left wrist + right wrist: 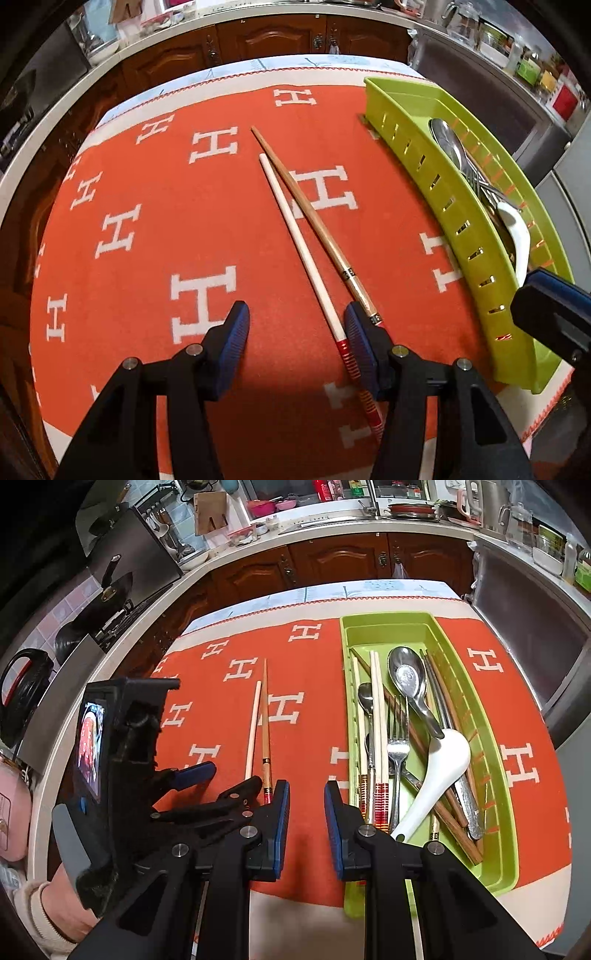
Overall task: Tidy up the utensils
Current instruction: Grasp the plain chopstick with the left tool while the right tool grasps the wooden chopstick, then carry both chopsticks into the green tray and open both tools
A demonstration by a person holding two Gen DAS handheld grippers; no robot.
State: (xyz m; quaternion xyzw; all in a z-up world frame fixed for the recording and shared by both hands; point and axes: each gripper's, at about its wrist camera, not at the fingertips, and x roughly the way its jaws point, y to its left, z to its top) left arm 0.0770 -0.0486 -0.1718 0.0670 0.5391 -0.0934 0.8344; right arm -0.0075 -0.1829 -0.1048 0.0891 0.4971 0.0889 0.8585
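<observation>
Two chopsticks point(295, 236), tips away, crossed

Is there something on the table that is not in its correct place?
Yes. Two chopsticks, one white and one brown, lie loose on the orange cloth, crossing each other, while the other utensils are already in the green tray.

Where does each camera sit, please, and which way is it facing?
Left wrist: on the left gripper, looking steeply down at two loose chopsticks on the orange cloth; its open fingers show.
Right wrist: on the right gripper, looking down between cloth and green tray; its empty fingers, the left gripper and a sleeve show.
Shared: chopsticks, tray, white spoon, wooden cabinets.
</observation>
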